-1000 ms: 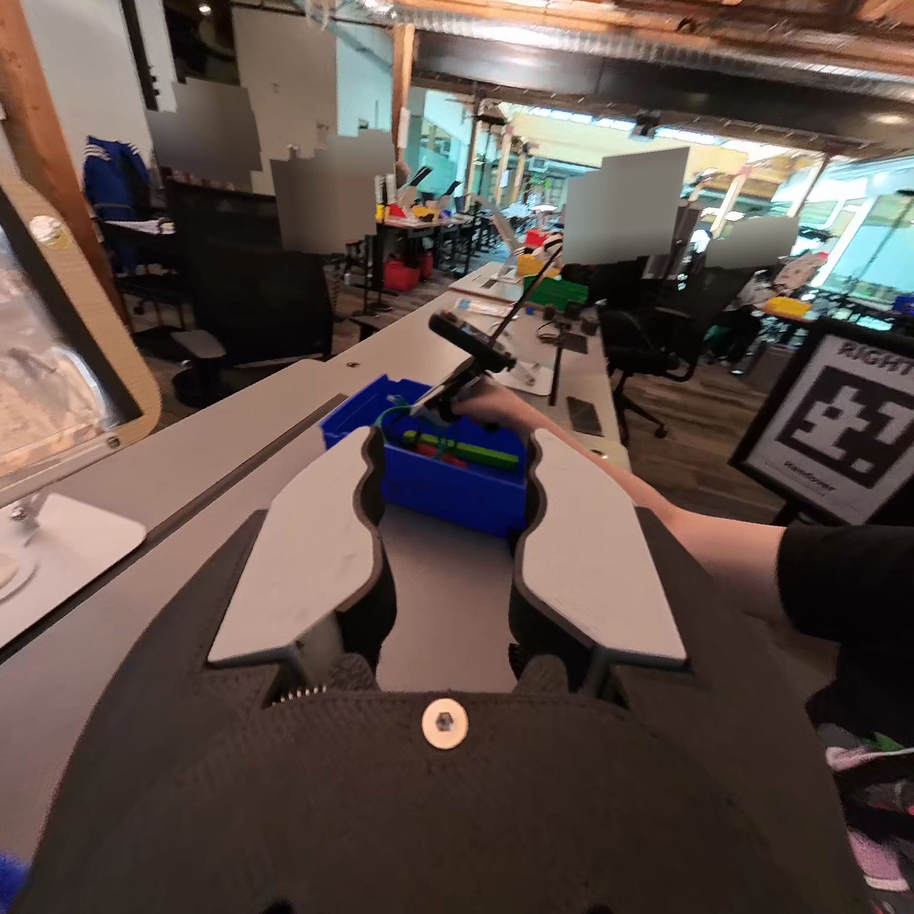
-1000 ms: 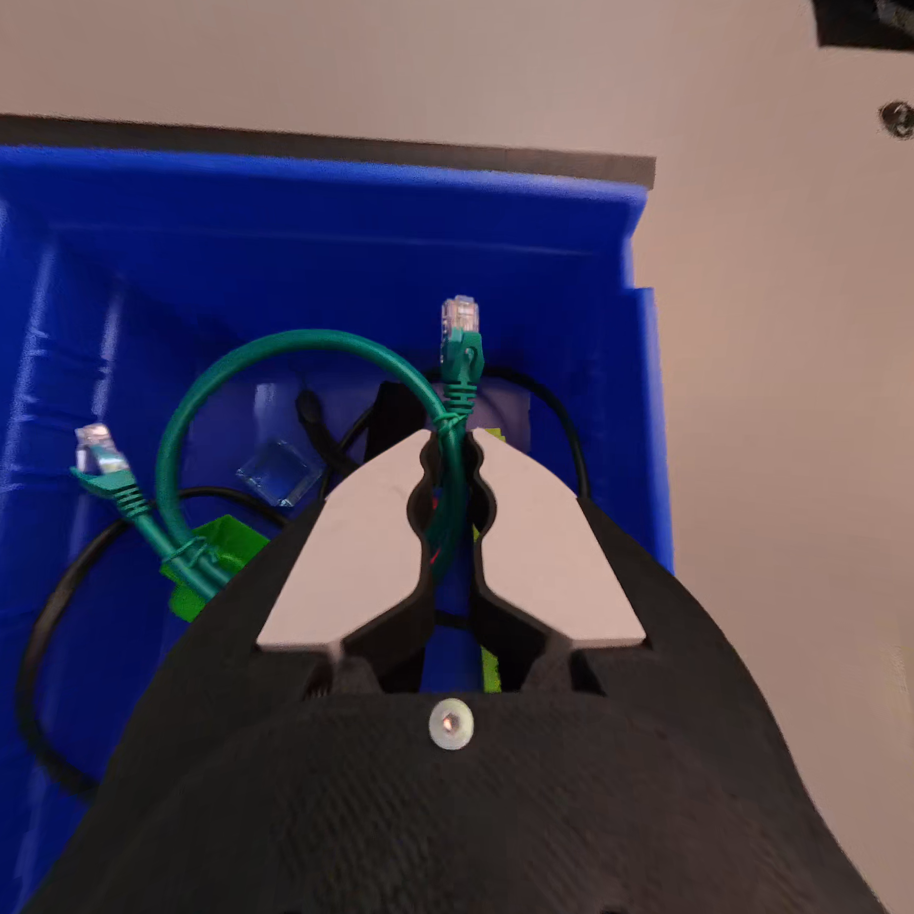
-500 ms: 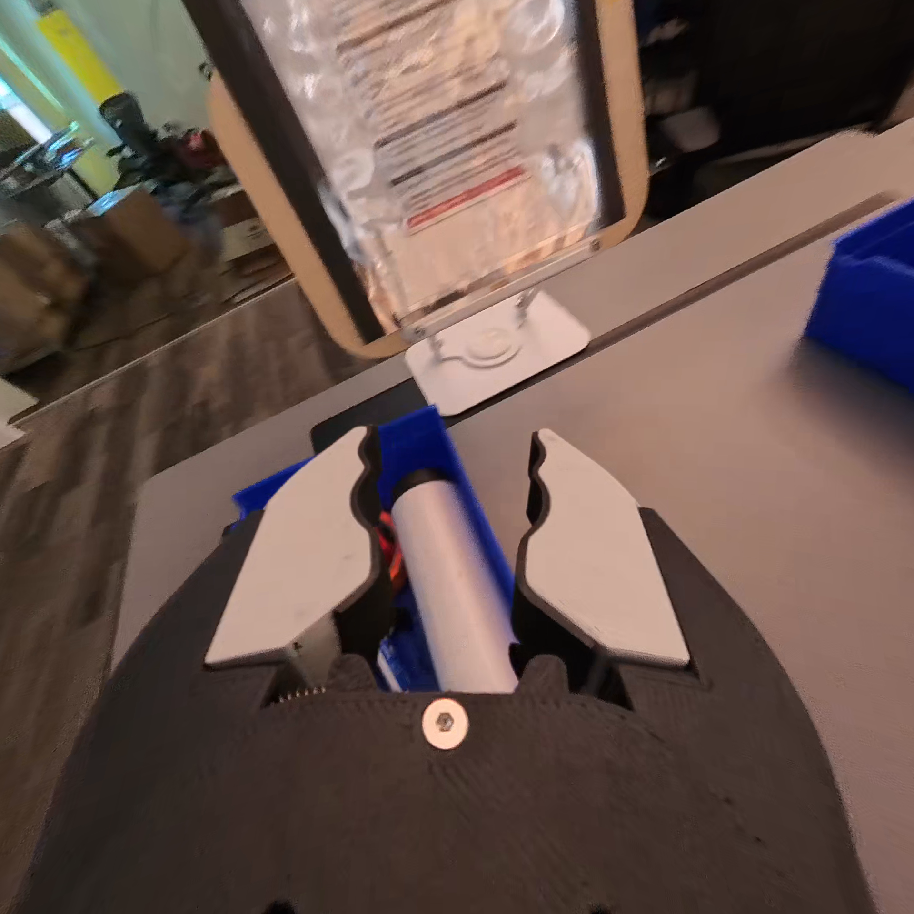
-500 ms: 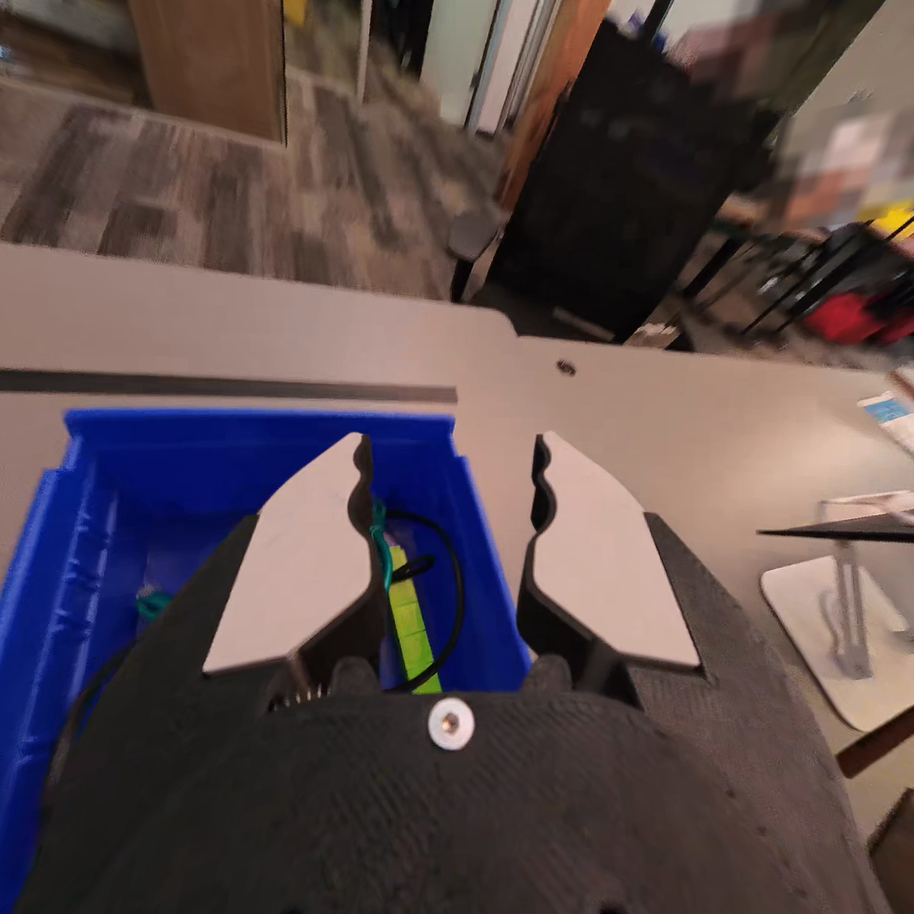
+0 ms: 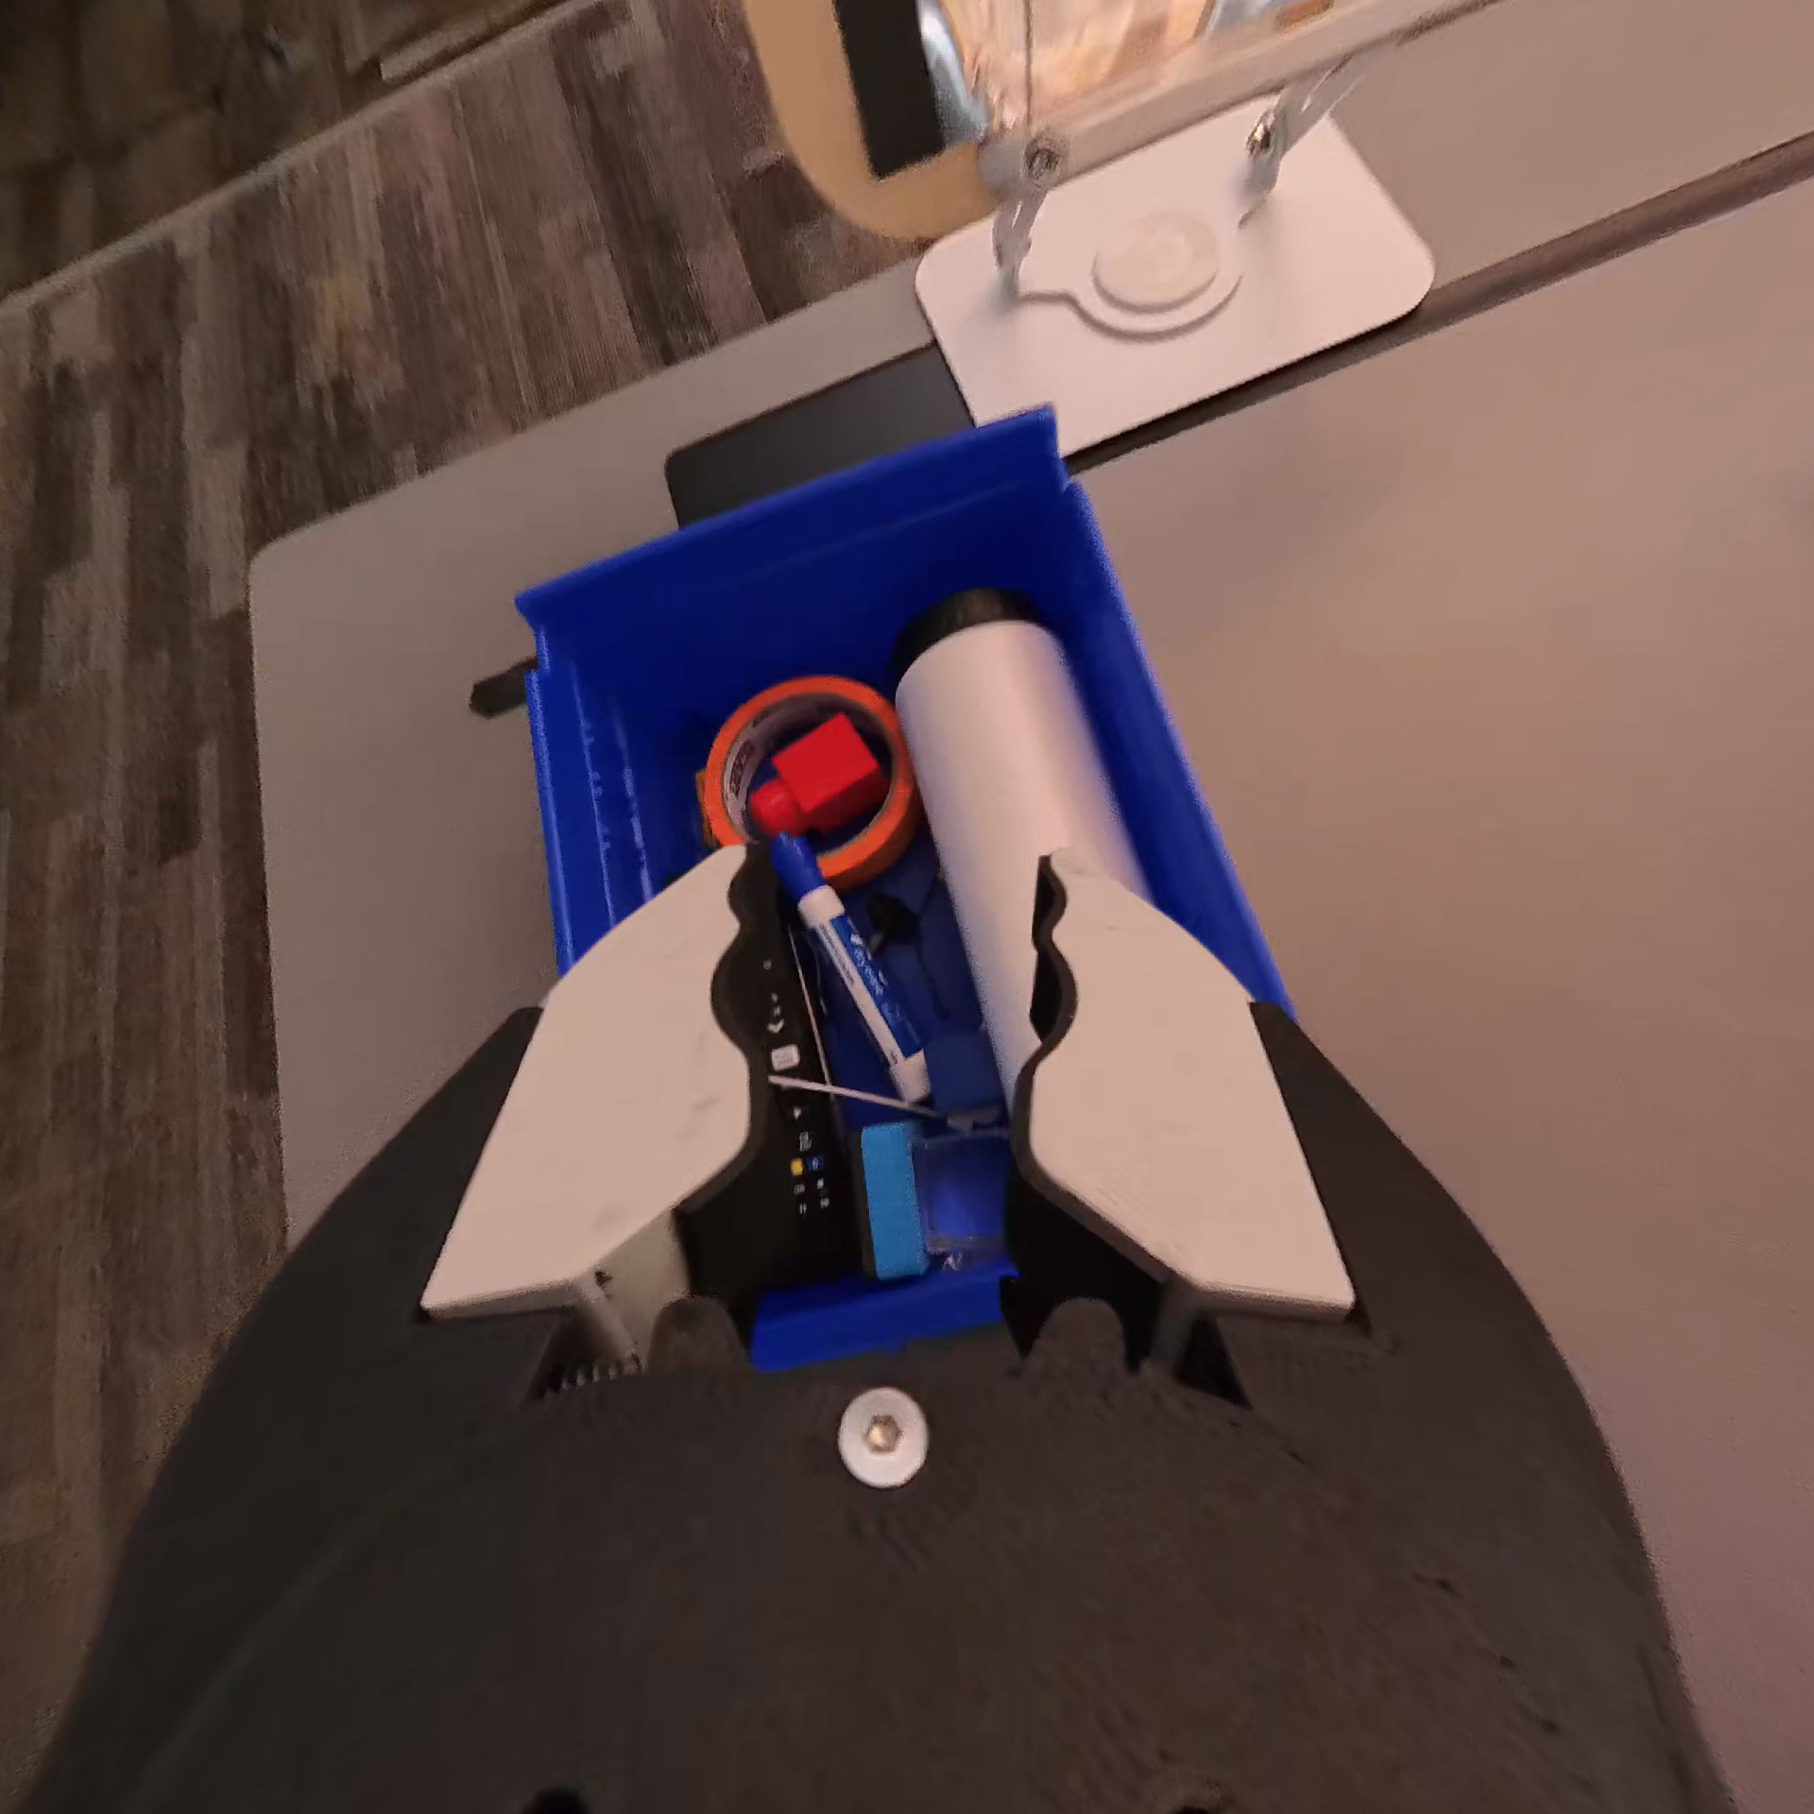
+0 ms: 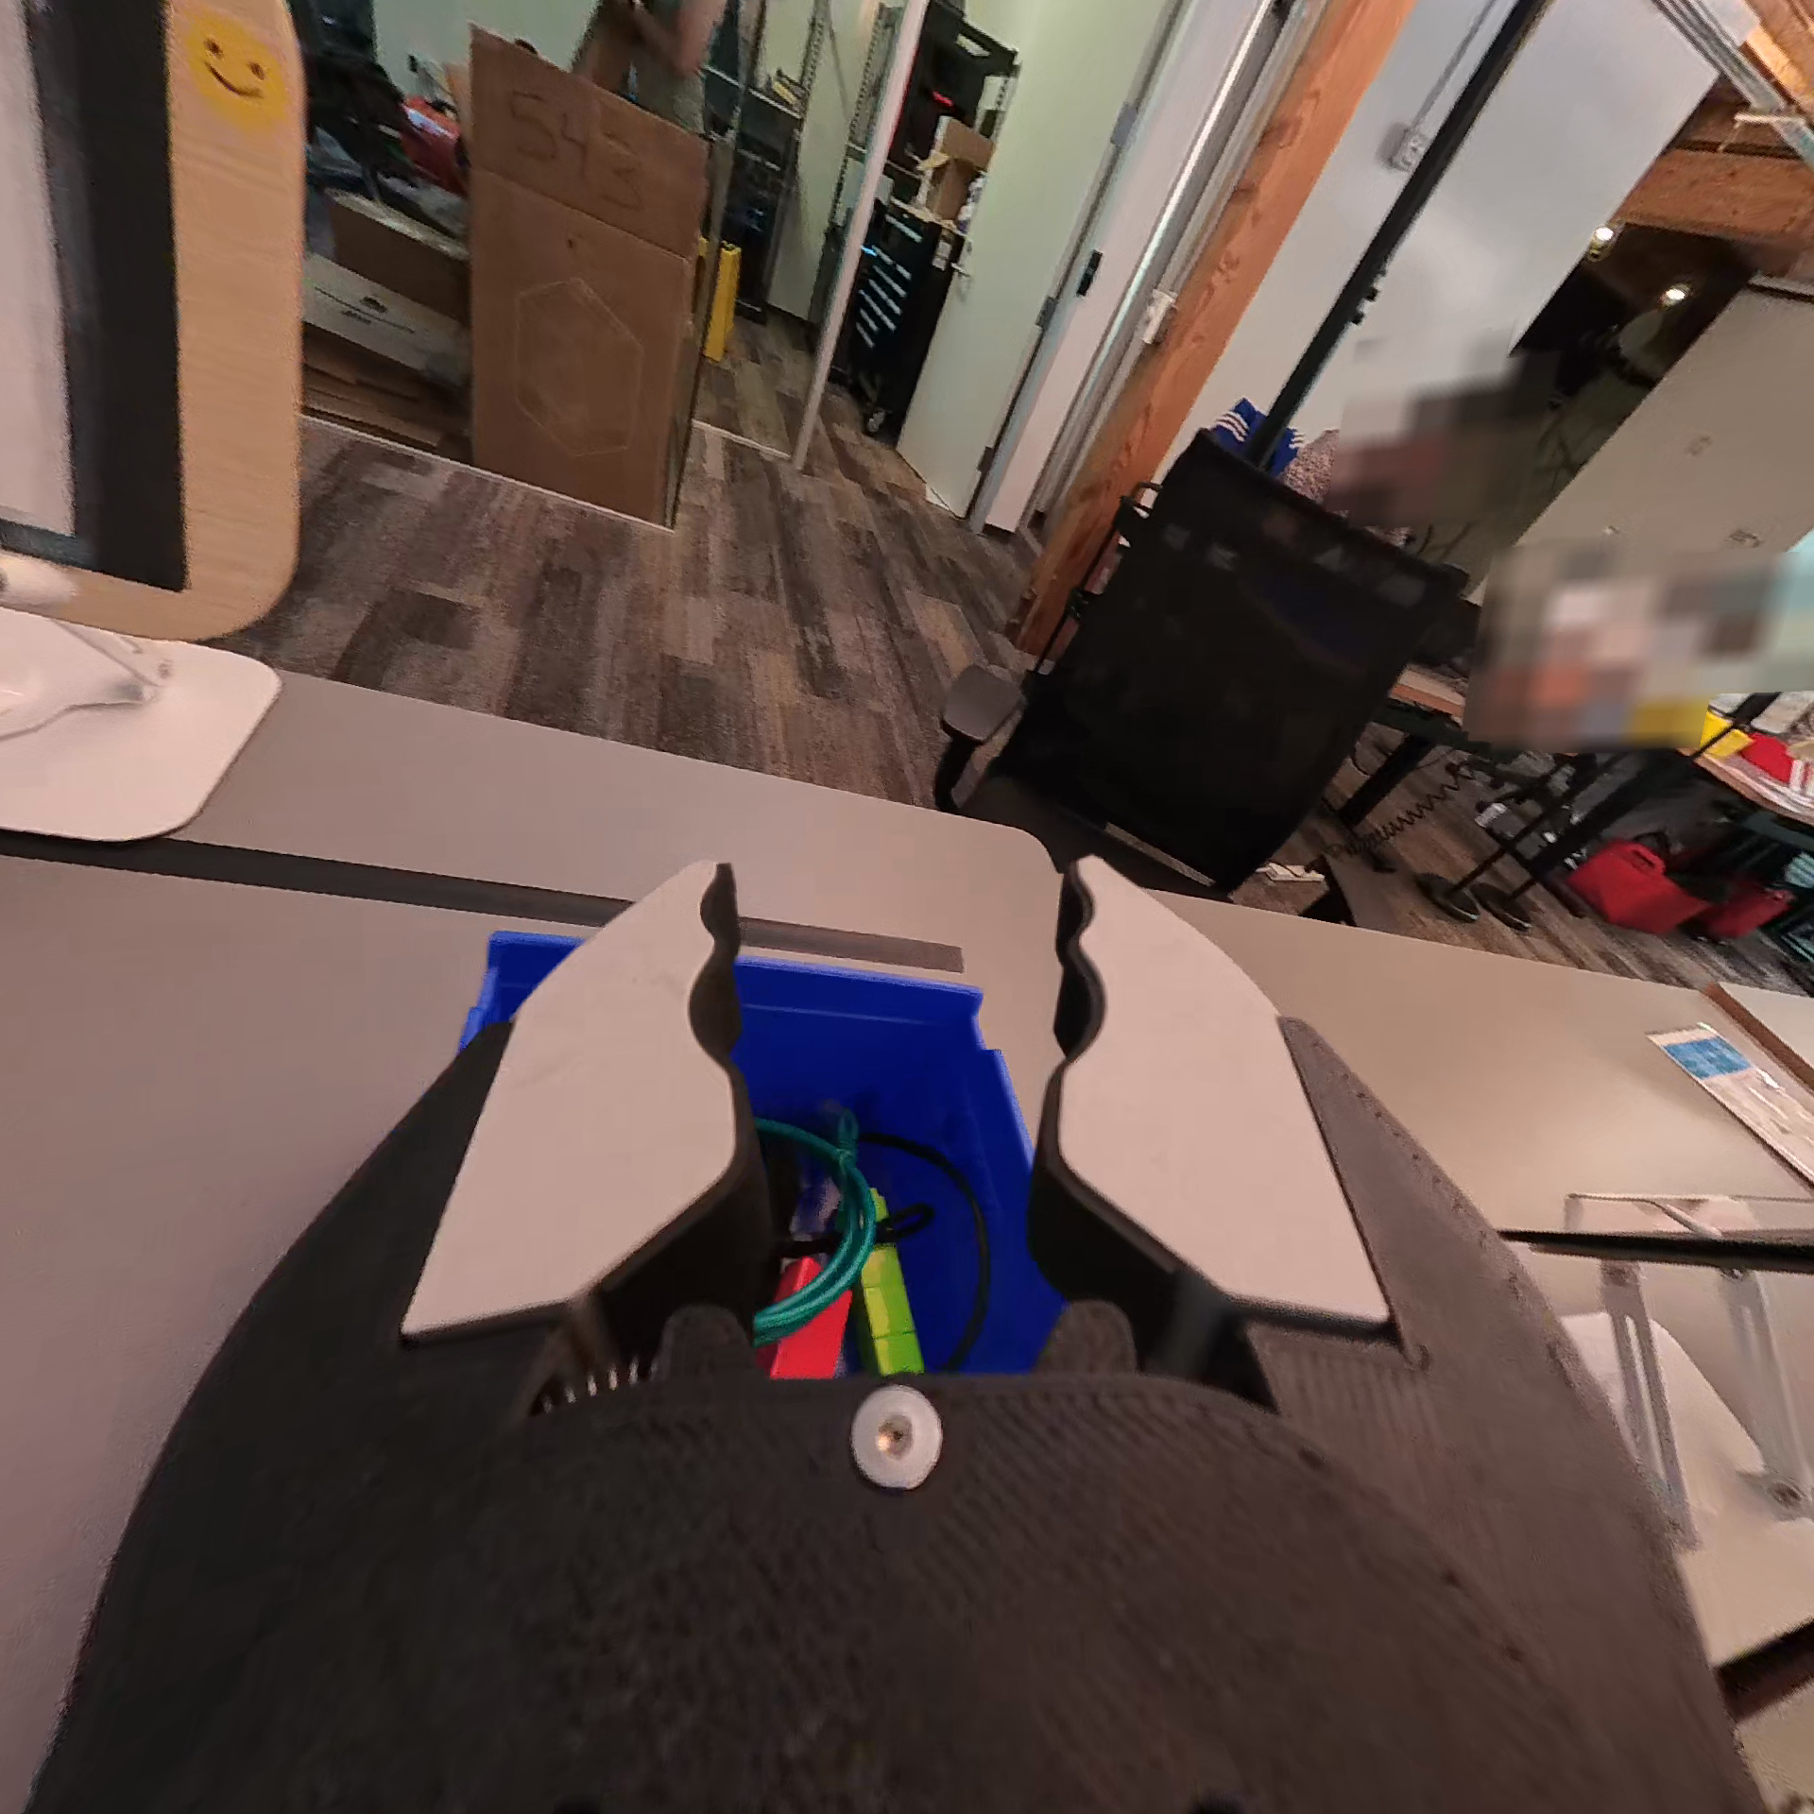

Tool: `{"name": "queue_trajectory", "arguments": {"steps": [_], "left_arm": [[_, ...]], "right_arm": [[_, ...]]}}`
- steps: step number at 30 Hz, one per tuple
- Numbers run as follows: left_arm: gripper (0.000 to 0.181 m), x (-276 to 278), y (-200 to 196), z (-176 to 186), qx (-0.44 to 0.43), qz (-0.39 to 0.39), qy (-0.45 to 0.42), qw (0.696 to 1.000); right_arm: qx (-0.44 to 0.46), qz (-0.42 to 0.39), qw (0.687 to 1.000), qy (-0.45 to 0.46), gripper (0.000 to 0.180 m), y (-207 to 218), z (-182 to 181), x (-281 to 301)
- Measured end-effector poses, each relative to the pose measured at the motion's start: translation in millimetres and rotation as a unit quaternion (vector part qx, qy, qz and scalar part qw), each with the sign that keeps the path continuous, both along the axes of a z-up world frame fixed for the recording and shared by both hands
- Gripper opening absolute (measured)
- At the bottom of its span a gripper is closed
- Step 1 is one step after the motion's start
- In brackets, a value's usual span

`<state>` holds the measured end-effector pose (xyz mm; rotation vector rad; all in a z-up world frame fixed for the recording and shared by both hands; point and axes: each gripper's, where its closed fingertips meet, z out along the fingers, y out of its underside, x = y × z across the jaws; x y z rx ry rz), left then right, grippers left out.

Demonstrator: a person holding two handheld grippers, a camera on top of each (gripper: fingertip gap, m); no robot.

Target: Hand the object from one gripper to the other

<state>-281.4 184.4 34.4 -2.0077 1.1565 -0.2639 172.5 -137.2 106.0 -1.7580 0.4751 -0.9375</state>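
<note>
My left gripper (image 5: pixel 888 869) is open and empty, tilted down over a blue bin (image 5: pixel 1158 746) on the grey table. The bin holds a white cylinder with a black cap (image 5: pixel 1001 785), an orange tape roll (image 5: pixel 888 854) with a red block (image 5: pixel 829 775) in it, a blue marker (image 5: pixel 854 967), a black remote (image 5: pixel 800 1099) and a blue eraser (image 5: pixel 888 1212). My right gripper (image 6: pixel 893 883) is open and empty above a second blue bin (image 6: pixel 883 1031) that holds a green network cable (image 6: pixel 834 1207), a lime block (image 6: pixel 888 1296), a red piece (image 6: pixel 805 1315) and a black cable (image 6: pixel 967 1237).
A white stand base (image 5: pixel 1178 294) with a framed panel stands behind the left bin. It also shows in the right wrist view (image 6: pixel 118 726) at far left. A clear stand (image 6: pixel 1669 1306) and a paper strip (image 6: pixel 1737 1090) lie at the right. A black chair (image 6: pixel 1207 677) is beyond the table edge. Spacing between my two grippers at the tips: around 55 cm.
My right gripper let go of the green cable into its bin, opened and rose. My left gripper swung left and tilted down over the other bin, staying open.
</note>
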Motion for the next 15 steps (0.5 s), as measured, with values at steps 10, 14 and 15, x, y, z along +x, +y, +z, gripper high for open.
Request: {"name": "queue_trajectory", "arguments": {"steps": [10, 14, 15], "left_arm": [[0.045, -32.5, 22.7, -60.8, -0.127, 0.039, 0.072, 0.989], [0.041, -32.1, 30.0, -88.3, -0.173, 0.056, 0.095, 0.979], [0.04, -29.7, 31.7, -94.4, -0.182, 0.058, 0.098, 0.977]], "right_arm": [[0.036, 0.081, 0.996, 0.019, 0.063, 14.4, 16.3, -34.0], [0.026, 0.085, 0.996, 0.025, 0.063, 18.8, 9.4, -32.3], [0.023, 0.086, 0.996, 0.029, 0.064, 19.9, 6.8, -31.2]]}}
